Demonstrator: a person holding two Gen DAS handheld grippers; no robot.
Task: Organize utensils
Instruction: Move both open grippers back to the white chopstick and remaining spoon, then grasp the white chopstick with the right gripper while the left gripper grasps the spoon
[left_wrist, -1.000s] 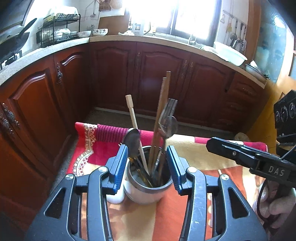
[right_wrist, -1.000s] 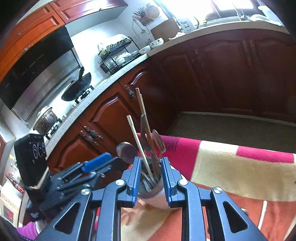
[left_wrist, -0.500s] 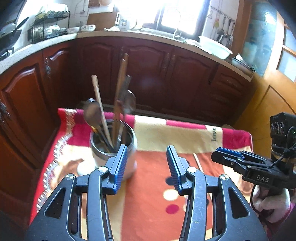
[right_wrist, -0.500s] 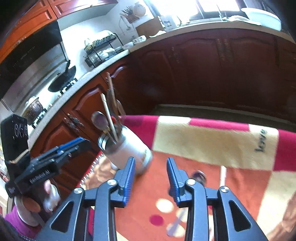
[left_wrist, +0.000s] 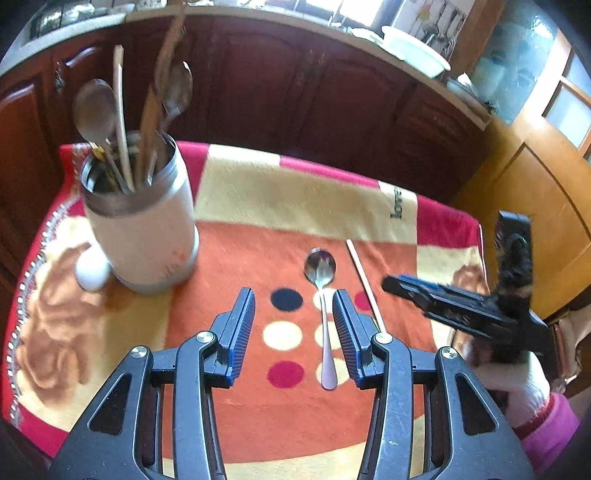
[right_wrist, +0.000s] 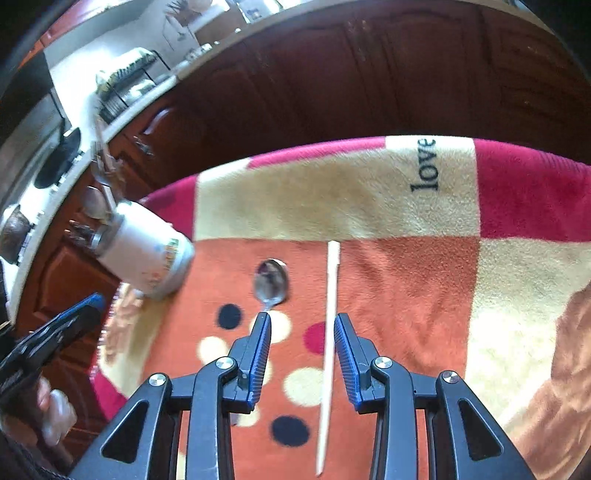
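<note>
Left wrist view: the left tool (left_wrist: 293, 317) is hanging wide apart and holding nothing, over a polished steel spoon (left_wrist: 323, 295) lying on the desk, bowl far, handle near, closer to the right finger. This view alone is showing the open mouth of the white cylindrical utensil holder with a steel rim (left_wrist: 142, 225), standing far left and carrying wooden sticks and metal spoons (left_wrist: 122, 110); a small white egg-shaped object (left_wrist: 92, 269) is touching its left base. The right tool (left_wrist: 436, 299) is showing here side-on and blurred at right.

Right wrist view: the right tool (right_wrist: 302, 341) is likewise gaping wide and empty. A pale wooden chopstick (right_wrist: 328, 343) is lying between its fingers, near the right one. The spoon's bowl (right_wrist: 271, 284) is sitting just beyond the left fingertip.

The desk is wearing an orange, beige and red blanket with coloured dots (right_wrist: 406, 280), "love" printed far right. Dark wooden cabinets (left_wrist: 332, 96) are running behind.
</note>
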